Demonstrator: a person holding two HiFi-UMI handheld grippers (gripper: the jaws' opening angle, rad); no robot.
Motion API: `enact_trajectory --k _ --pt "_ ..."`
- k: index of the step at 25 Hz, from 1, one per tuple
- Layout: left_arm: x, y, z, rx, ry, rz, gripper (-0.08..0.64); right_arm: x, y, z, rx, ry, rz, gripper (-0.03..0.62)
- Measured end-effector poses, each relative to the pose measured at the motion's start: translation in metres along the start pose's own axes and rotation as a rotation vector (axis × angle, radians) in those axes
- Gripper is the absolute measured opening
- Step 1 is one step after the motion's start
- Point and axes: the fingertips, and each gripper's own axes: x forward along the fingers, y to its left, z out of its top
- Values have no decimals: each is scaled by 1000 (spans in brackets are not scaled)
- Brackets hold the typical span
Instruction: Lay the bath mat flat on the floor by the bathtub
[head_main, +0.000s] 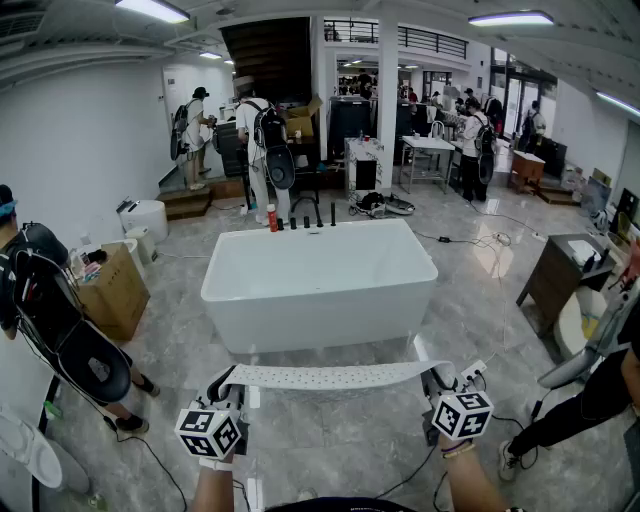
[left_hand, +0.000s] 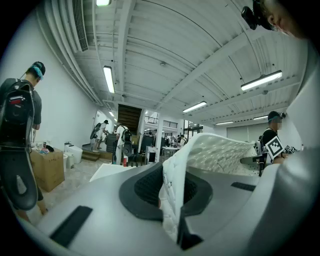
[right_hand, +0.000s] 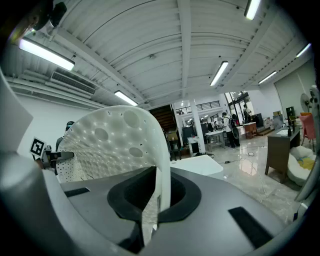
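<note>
A white perforated bath mat (head_main: 335, 376) hangs stretched in the air between my two grippers, in front of the white bathtub (head_main: 318, 282). My left gripper (head_main: 228, 385) is shut on the mat's left end; the mat (left_hand: 172, 197) stands pinched between its grey jaws. My right gripper (head_main: 436, 381) is shut on the right end, where the mat (right_hand: 157, 197) curls up and away to the left. Both grippers are held above the grey marble floor (head_main: 340, 445), about level with each other.
A cardboard box (head_main: 112, 291) and a toilet (head_main: 145, 219) stand left of the tub. A person with a backpack (head_main: 45, 330) stands at the near left, another person (head_main: 600, 395) at the near right. A dark cabinet (head_main: 562, 275) is on the right. Cables (head_main: 150, 455) trail on the floor.
</note>
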Motion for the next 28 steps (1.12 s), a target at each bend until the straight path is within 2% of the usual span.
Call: enact_trajectory --k 12,19,28 --pt "-15 2 1 -20 -13 19 26 -11 11 -3 -17 -11 13 34" --pt "-31 -4 -4 -42 -16 45 25 -29 16 -2 -9 -40 58 34" --pt "-58 -26 1 -1 -45 56 25 -55 13 -2 26 -61 115 34"
